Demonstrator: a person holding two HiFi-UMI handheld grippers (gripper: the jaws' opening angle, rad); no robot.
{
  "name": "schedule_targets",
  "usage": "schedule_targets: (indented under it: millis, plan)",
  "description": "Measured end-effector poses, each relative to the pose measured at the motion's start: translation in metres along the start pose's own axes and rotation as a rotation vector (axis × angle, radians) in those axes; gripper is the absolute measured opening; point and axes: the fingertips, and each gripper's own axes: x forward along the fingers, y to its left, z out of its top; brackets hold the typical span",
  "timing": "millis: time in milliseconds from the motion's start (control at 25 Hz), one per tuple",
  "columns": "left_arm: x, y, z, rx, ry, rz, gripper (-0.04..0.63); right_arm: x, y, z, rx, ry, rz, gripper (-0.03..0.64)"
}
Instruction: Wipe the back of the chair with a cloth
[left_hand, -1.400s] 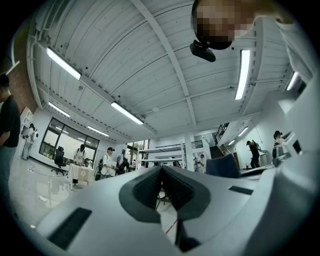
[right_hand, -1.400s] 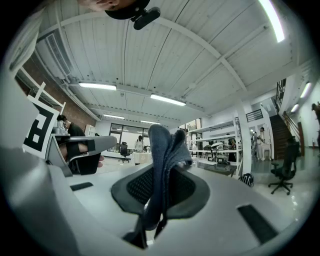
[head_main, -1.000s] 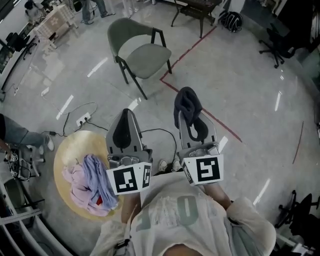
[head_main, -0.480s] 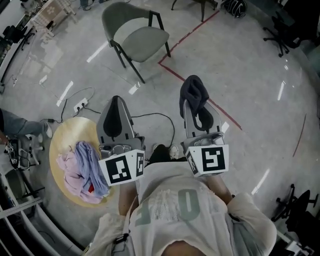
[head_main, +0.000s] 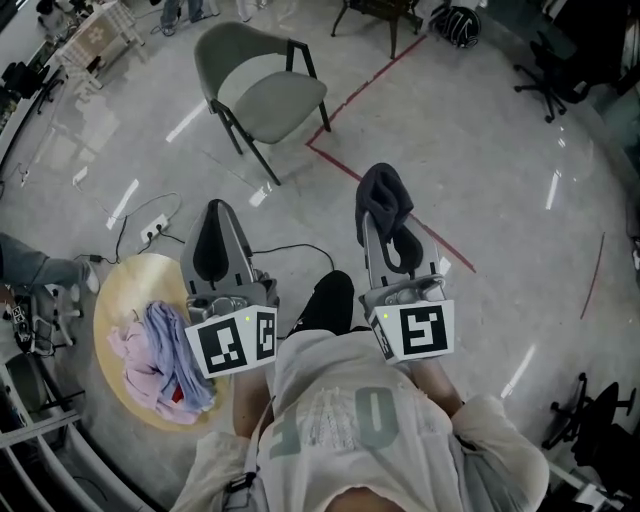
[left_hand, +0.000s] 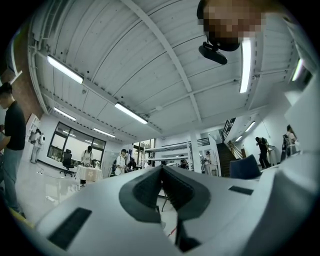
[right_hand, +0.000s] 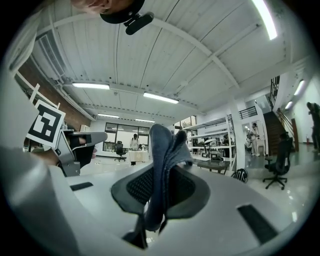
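A grey-green chair with dark legs stands on the floor ahead of me, its curved back toward the upper left. My right gripper is shut on a dark blue cloth, which bunches over its tips; in the right gripper view the cloth stands pinched between the pads. My left gripper is shut with nothing in it, its pads pressed together. Both grippers are held near my body, well short of the chair, pointing up and forward.
A round wooden tray at my left holds pink and lavender cloths. A power strip and black cable lie on the floor. Red tape lines run past the chair. Office chairs stand at the far right.
The view has shifted: the chair sits slightly nearer and more left in the frame, and my dark trouser leg now shows between the grippers. Both grippers keep their hold and pose.
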Motion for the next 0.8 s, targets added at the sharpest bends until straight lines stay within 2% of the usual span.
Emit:
schedule_targets:
  millis: [240, 440, 600, 680, 800]
  plan:
    - [0.017, 0.021, -0.019, 0.0, 0.017, 0.046, 0.017, 0.038, 0.003, -0.022, 0.023, 0.031, 0.049, 0.057]
    - [0.065, 0.048, -0.038, -0.005, -0.009, 0.065, 0.017, 0.104, -0.003, -0.022, -0.028, 0.003, 0.076, 0.057]
    - [0.141, 0.07, -0.084, -0.043, -0.011, 0.065, 0.016, 0.179, -0.027, -0.039, -0.078, -0.01, 0.071, 0.057]
    - [0.193, 0.08, -0.11, -0.063, -0.003, 0.06, 0.017, 0.232, -0.042, -0.053, -0.087, 0.01, 0.07, 0.057]
    - [0.284, 0.099, -0.136, -0.055, 0.026, 0.041, 0.017, 0.323, -0.061, -0.058, -0.082, 0.049, 0.077, 0.057]
